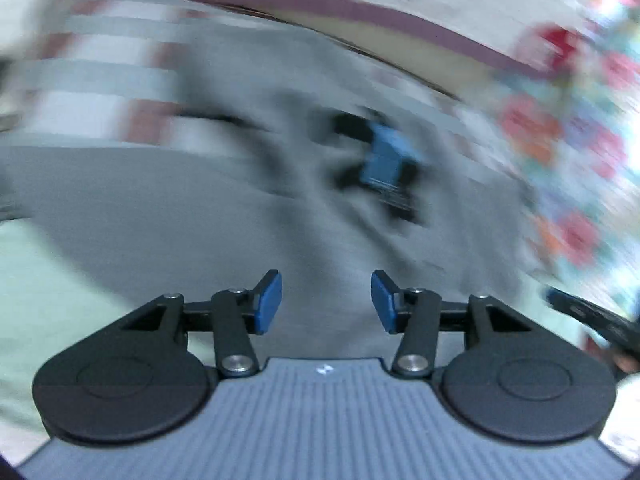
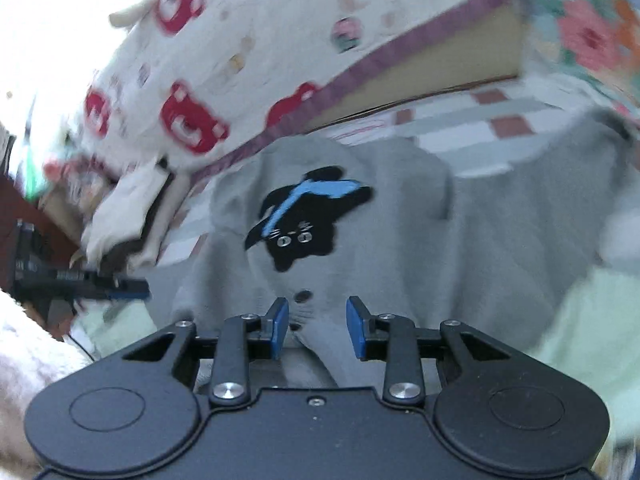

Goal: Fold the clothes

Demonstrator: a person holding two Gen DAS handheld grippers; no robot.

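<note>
Right between our right gripper (image 2: 317, 327) jaws, which stand apart and clamp nothing, lies bunched grey cloth of the sweatshirt (image 2: 400, 240). Our left gripper (image 1: 326, 302) jaws stand wide apart too, with grey fabric below them, though that view is heavily blurred.

Outward from the right jaws, the sweatshirt spreads across a pale green sheet (image 2: 592, 332). Its black cat print (image 2: 304, 216) with a blue stripe reads upside down to us, the cat's eyes on the side toward the jaws. We cannot tell for sure which end is collar and which hem, so the garment's long axis stays uncertain; it seems to run away from us toward the far edge. One fold or sleeve rises as a hump just right of the print.

Beyond the sweatshirt lies a checked cloth (image 2: 480, 120) in white, grey and dull red. Past that stands a mattress edge with purple piping (image 2: 360, 68), covered by a white sheet with red prints (image 2: 192, 120). A floral fabric (image 2: 592, 36) hangs at the far right. At the left of the right wrist view, the other gripper pokes in low over the green sheet.
</note>
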